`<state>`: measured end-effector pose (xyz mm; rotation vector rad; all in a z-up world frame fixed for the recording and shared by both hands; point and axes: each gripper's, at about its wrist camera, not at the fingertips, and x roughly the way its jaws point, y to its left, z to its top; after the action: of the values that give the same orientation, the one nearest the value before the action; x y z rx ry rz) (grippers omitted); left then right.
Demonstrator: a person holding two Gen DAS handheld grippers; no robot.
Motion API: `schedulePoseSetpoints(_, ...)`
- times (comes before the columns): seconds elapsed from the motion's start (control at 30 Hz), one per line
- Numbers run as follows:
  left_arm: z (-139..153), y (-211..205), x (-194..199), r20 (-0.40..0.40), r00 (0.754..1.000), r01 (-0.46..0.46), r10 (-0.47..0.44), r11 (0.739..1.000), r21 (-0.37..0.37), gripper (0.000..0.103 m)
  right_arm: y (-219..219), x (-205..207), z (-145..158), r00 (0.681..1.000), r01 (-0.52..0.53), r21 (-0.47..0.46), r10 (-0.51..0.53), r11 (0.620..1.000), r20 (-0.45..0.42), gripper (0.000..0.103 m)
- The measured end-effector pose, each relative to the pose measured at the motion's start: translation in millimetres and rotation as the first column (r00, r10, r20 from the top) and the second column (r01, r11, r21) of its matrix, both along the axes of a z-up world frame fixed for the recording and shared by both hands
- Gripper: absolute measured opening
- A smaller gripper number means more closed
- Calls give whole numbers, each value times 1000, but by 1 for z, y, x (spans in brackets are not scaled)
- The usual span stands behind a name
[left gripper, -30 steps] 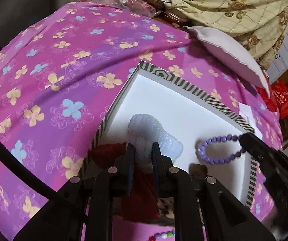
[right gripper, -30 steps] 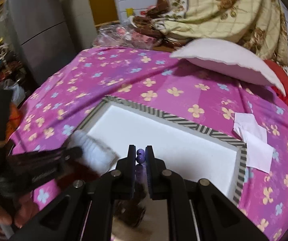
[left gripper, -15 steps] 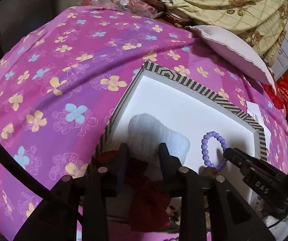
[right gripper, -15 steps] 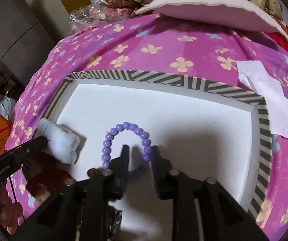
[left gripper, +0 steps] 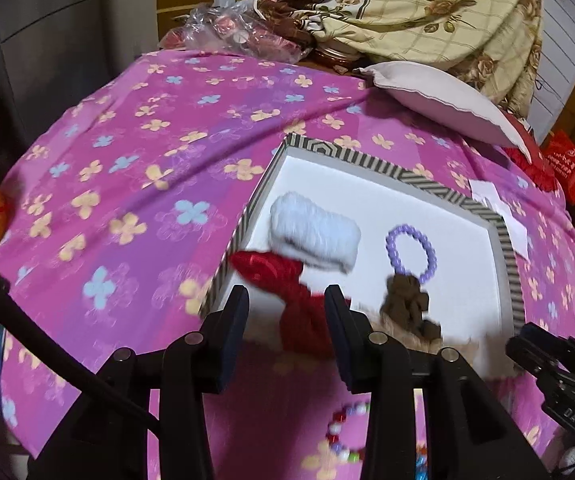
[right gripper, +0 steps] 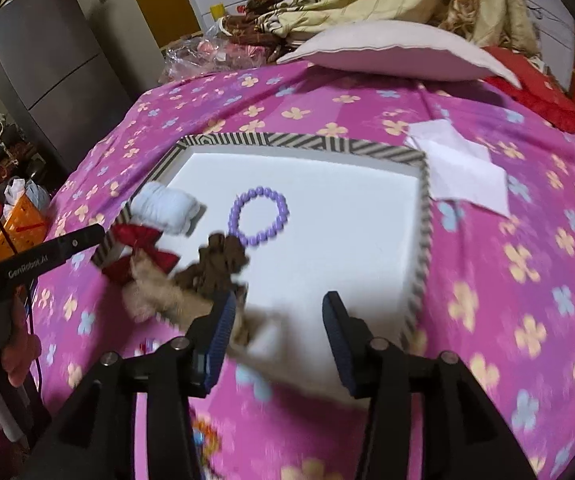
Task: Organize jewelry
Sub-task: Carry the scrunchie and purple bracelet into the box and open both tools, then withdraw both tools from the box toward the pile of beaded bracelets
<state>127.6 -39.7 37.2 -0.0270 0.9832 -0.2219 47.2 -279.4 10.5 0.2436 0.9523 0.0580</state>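
A white tray with a striped rim (left gripper: 367, 158) (right gripper: 307, 140) lies on the pink flowered bedspread. In it lie a purple bead bracelet (left gripper: 410, 251) (right gripper: 259, 216), a white fluffy scrunchie (left gripper: 315, 236) (right gripper: 165, 208) and a brown bow (left gripper: 405, 308) (right gripper: 217, 262). A red bow (left gripper: 283, 280) (right gripper: 139, 248) lies over the tray's near left rim. My left gripper (left gripper: 285, 312) is open and empty, just short of the red bow. My right gripper (right gripper: 277, 320) is open and empty above the tray's near edge. A multicoloured bead bracelet (left gripper: 345, 436) lies on the spread below the left gripper.
A white pillow (right gripper: 391, 52) and a heap of floral bedding (left gripper: 427, 8) lie at the back. White paper sheets (right gripper: 459, 168) lie right of the tray. A beige fluffy piece (right gripper: 155, 292) lies at the tray's near left corner. A fridge (right gripper: 47, 64) stands to the left.
Both grippers opened and drew back. The left one let go of the white scrunchie, the right one let go of the purple bracelet; both now lie in the tray.
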Motion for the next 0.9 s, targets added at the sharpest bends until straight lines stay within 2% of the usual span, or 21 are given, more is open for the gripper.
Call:
schedulePoseSetpoints(0.2, 3, 1, -38, 24, 1000, 18, -19, 1000, 23, 60, 2, -46, 1, 999, 32, 15, -33, 999, 23, 51)
schedulePoseSetpoints(0.33, 5, 0, -60, 32, 999, 37, -37, 999, 22, 60, 12, -69, 1, 999, 29, -11, -29, 1000, 26, 54)
schedulePoseSetpoints(0.7, 8, 1, -109, 48, 996, 74, -75, 997, 25, 60, 32, -111, -1, 999, 14, -19, -14, 1000, 30, 55)
schedulePoseSetpoints(0.9, 5, 9, -128, 23, 996, 85, -85, 996, -1, 60, 37, -132, -5, 1000, 4, -36, -4, 999, 18, 57)
